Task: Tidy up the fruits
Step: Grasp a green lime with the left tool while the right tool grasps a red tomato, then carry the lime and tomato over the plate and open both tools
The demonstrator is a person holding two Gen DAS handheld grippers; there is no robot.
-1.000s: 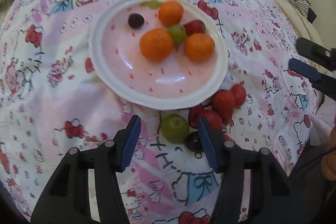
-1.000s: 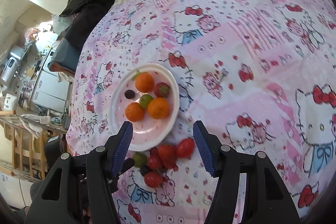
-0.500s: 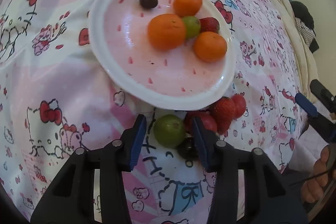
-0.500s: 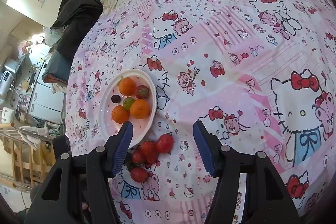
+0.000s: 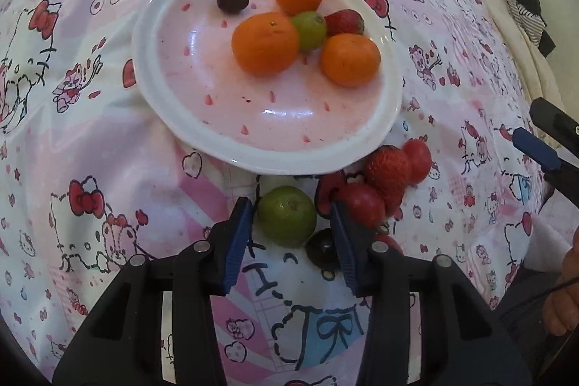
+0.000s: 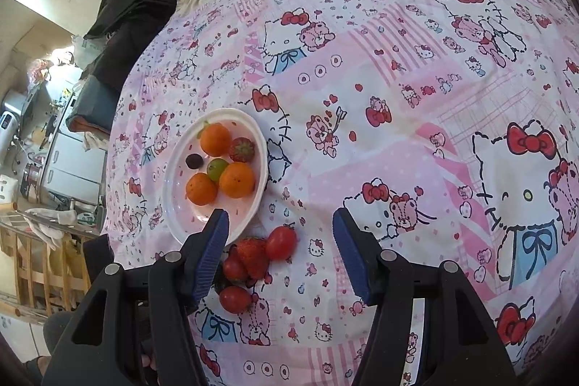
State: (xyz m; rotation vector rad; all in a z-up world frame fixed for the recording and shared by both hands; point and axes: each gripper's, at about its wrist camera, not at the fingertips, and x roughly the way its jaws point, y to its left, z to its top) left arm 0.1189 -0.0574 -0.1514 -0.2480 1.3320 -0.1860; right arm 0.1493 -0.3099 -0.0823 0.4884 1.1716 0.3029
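Note:
A white plate (image 5: 144,60) on the pink cartoon-print cloth holds three oranges (image 5: 266,44), a green fruit, a strawberry and a dark grape. Just in front of it lie a loose green fruit (image 5: 287,216), strawberries (image 5: 387,165), red fruits (image 5: 363,205) and a dark grape (image 5: 322,250). My left gripper (image 5: 290,203) points down with the green fruit between its blue fingers. The left pad is at the fruit and a gap shows on the right. My right gripper (image 6: 280,223) hovers open above the red fruits (image 6: 249,252), holding nothing.
The cloth covers a bed-like surface that stretches far to the right (image 6: 434,96). Dark clothes (image 6: 134,6) lie at its far corner. Shelves and clutter (image 6: 54,151) stand beyond the left edge. The right gripper's fingertips (image 5: 539,151) reach in at the left wrist view's right edge.
My left gripper has come closer to the cloth and narrowed its jaws around the loose green fruit. The right gripper's jaws have kept the same width.

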